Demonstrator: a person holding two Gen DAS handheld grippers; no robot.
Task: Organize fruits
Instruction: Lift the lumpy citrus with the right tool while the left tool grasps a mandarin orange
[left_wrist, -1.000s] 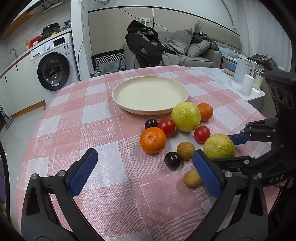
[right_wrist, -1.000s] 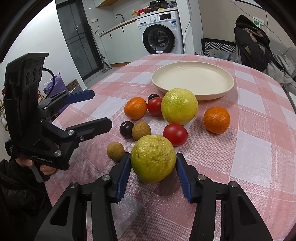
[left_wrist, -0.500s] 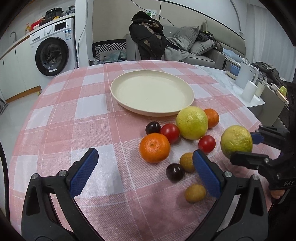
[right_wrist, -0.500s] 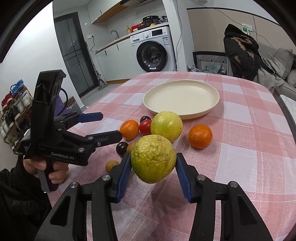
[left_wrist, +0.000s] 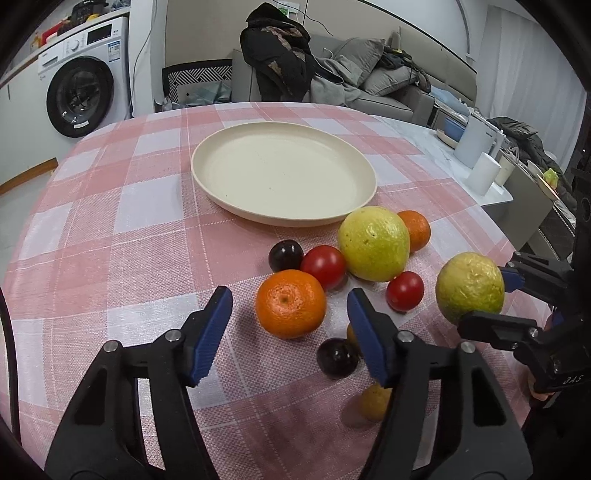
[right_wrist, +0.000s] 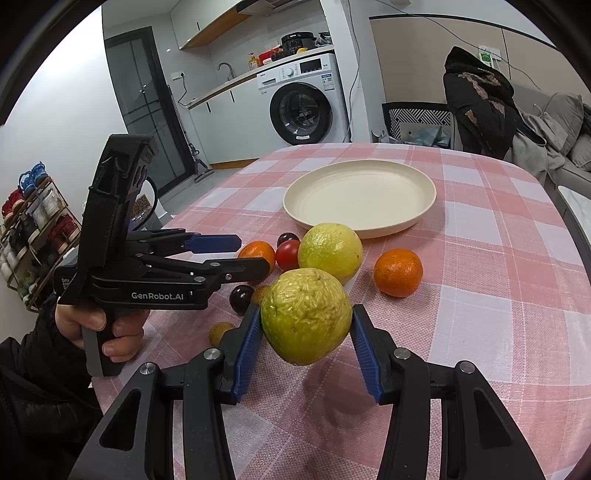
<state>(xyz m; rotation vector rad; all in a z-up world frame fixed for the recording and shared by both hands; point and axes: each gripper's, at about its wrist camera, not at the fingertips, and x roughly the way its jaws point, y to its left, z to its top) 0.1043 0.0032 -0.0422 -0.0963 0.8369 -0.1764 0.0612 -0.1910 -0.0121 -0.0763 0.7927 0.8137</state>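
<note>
Left wrist: table edge (left_wrist: 517, 243) runs beside fruit cluster (left_wrist: 373, 243), plate (left_wrist: 221, 184) bare.

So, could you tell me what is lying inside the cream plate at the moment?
Nothing: the cream plate is bare across its whole inside, and no part of it is covered. All fruit is outside it, including the green guava held in the right gripper.

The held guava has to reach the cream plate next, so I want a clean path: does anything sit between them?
Yes: the other guava lies on the table between the held guava and the plate.
</note>
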